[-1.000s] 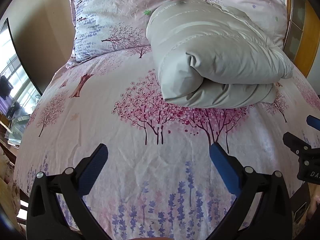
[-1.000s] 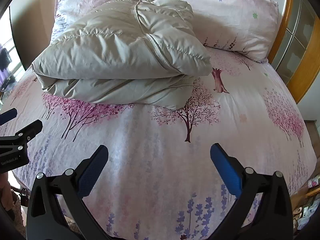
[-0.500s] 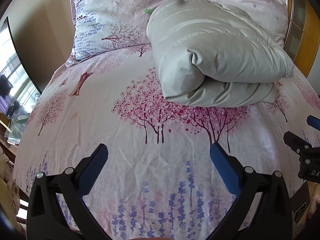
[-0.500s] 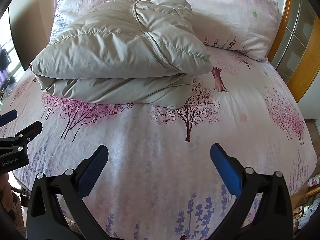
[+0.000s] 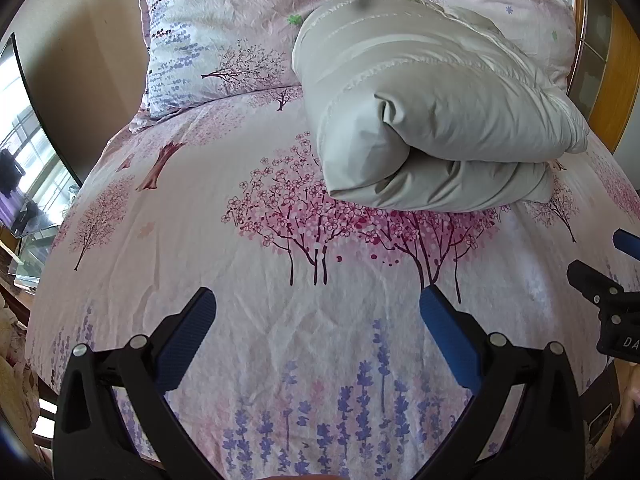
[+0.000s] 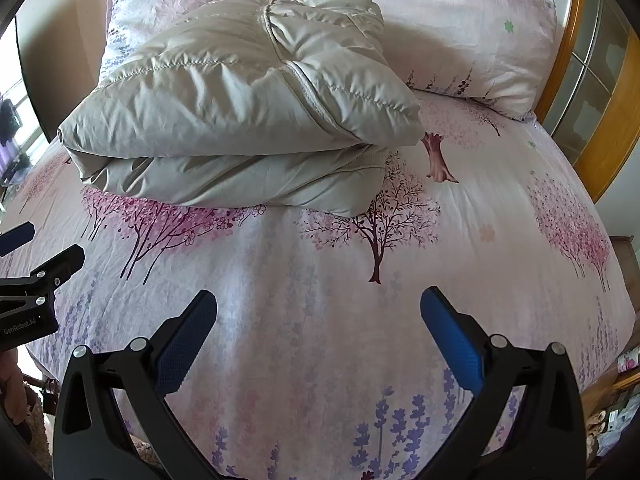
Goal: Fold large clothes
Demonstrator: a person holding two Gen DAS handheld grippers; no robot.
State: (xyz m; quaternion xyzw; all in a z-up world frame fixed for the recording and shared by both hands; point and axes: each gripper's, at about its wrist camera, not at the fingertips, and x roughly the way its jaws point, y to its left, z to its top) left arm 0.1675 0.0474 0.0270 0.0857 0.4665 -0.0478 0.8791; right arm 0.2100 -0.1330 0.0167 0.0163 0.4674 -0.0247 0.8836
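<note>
The left tongs are wide open with nothing between the blue pads. They hang over the flat bed sheet at the bottom of the left view. The right tongs are wide open too and hold nothing, low in the right view. Each pair peeks into the other view: the right tongs at the right edge of the left view, the left tongs at the left edge of the right view. The words "GenRobot.AI" can be read on the left tongs there.

There is lots of bare sheet in front of both tongs, printed with pink trees and purple flowers. The sheet curves down at the left, right and near edges of the bed.

The puffy grey coat lies folded in a thick bundle in the upper middle, well apart from both tongs. Its far side touches the pillows at the top. A wooden frame runs down the upper right. A dark screen stands at the left edge.
</note>
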